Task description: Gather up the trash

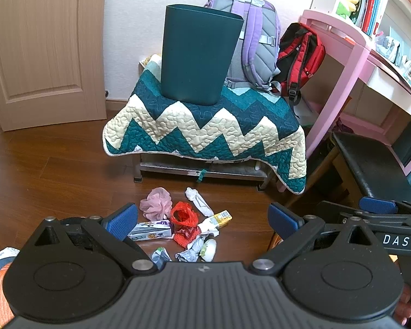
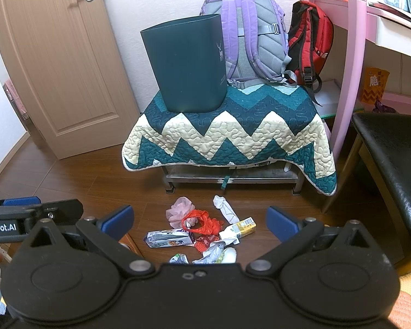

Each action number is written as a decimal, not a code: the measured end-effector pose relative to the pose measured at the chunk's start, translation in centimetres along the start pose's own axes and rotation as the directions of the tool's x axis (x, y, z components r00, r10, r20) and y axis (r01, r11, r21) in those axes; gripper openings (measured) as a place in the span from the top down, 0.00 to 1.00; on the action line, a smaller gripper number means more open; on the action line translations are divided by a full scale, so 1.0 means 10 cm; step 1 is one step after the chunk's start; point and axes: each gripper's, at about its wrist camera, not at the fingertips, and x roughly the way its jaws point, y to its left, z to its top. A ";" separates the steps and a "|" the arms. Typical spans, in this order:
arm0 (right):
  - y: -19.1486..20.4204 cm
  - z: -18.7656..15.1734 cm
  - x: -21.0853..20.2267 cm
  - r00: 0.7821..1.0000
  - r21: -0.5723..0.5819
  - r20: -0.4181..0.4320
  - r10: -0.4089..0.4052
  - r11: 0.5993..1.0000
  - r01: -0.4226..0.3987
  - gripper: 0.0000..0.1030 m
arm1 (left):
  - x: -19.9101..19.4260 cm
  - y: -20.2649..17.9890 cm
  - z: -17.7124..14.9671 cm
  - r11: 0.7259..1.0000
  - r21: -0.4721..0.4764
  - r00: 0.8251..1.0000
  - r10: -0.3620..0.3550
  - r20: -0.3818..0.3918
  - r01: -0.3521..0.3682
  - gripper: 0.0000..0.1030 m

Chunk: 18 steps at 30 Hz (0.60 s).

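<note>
Both claws wide open, nothing held: left claw (image 1: 202, 220) and right claw (image 2: 200, 222) hang above the trash pile on the wood floor (image 2: 82, 186). Pile incl pink mesh puff (image 2: 179, 209), red net bag (image 2: 201, 223), flattened carton (image 2: 168, 239), yellow juice box (image 2: 242, 227), crumpled paper (image 2: 227, 210). Dark teal bin (image 2: 187, 67) upright on quilt-covered counter (image 2: 233, 134), w/ purple backpack (image 2: 253, 35) and red backpack (image 2: 311, 44) just behind it

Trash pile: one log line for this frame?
left claw open | right claw open | trash pile on floor, untouched | teal bin upright on quilted stool
</note>
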 end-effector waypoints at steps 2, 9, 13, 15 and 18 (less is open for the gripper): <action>0.00 -0.01 0.00 1.000 -0.001 0.000 0.000 1.000 0.000 0.00 | 0.01 -0.01 -0.01 1.000 -0.003 1.000 -0.002 -0.005 0.002 0.01; -0.03 -0.02 0.10 1.000 0.000 -0.015 -0.004 1.000 0.004 0.00 | 0.03 -0.01 -0.02 1.000 -0.004 1.000 -0.004 -0.008 0.004 0.01; -0.02 0.00 0.20 1.000 -0.016 -0.031 -0.004 1.000 0.004 0.00 | 0.06 -0.01 -0.02 1.000 -0.006 1.000 -0.002 -0.012 0.002 0.01; -0.02 0.02 0.27 1.000 -0.031 -0.024 -0.012 0.999 0.012 0.00 | 0.11 0.03 0.00 1.000 -0.010 1.000 -0.006 -0.014 0.005 0.01; -0.05 0.06 0.43 1.000 -0.043 -0.014 -0.024 0.999 0.024 0.00 | 0.24 0.12 0.06 1.000 -0.029 1.000 -0.001 -0.007 0.000 0.01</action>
